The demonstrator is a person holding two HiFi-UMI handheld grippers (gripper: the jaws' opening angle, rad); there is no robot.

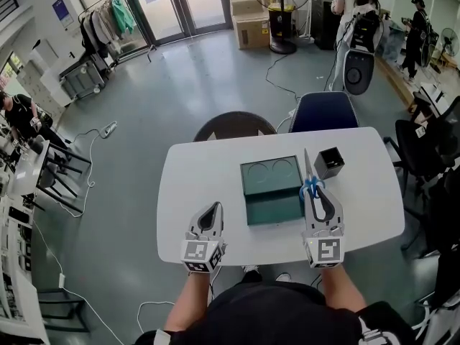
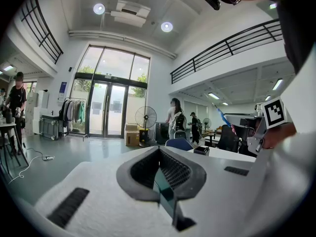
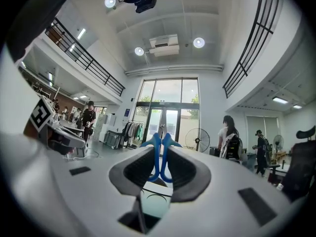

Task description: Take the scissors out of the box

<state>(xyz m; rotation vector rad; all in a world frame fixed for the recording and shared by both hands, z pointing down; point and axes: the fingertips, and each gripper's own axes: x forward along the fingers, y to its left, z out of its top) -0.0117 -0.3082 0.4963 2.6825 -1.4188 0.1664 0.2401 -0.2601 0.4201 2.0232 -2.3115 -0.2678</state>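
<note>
Nearest the person, the left gripper (image 1: 210, 214) is hovering with its jaws pressed together on nothing. The right gripper (image 1: 320, 208) is clamping the blue handles of the scissors (image 1: 307, 169). It is holding them just right of the open green box (image 1: 273, 208), lengthwise away from the person, with the tips pointing at the black holder (image 1: 329, 162). The far blue wall poster (image 1: 60, 9) is showing too small to read.

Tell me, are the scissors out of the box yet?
Yes, mostly done. The scissors are out of the open green box, which looks empty. In hand: the right gripper is shut on their blue handles, holding them to the box's right. The left gripper is shut and holds nothing. Left: probably just setting them down on the white table.
</note>
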